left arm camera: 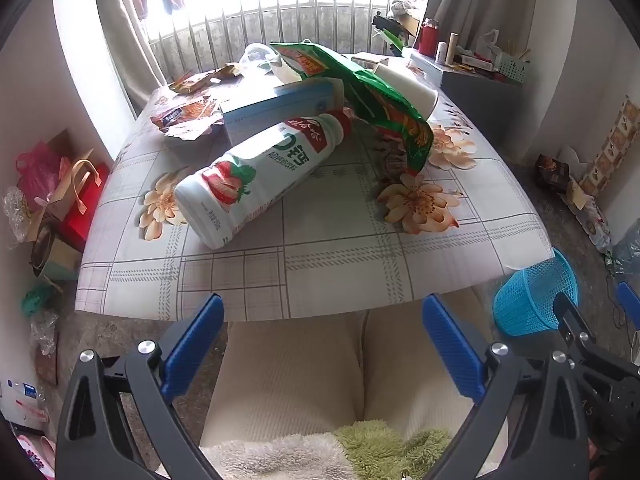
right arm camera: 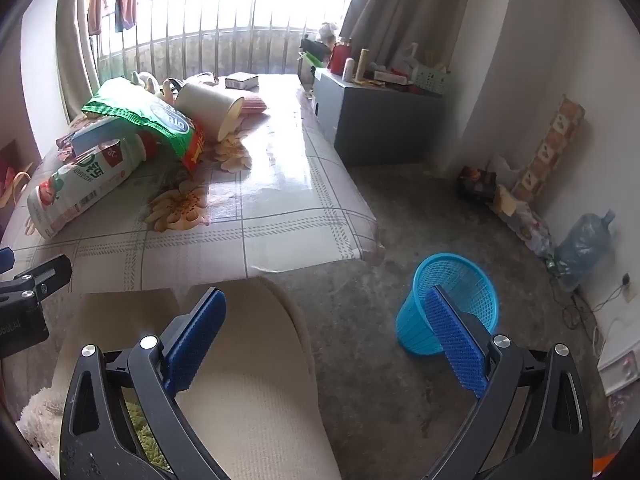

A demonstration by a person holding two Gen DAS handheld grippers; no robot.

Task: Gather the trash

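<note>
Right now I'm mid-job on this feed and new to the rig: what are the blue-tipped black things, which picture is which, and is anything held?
They are two hand-held claws, each with a camera looking along its fingers. One picture is from the left claw, the other from the right claw. Both stand open over the person's lap, holding nothing. On the table lie a strawberry drink bottle on its side, a green snack bag, a pale blue box, a tipped white cup and torn wrappers. A blue mesh bin stands on the floor beside the table.
</note>
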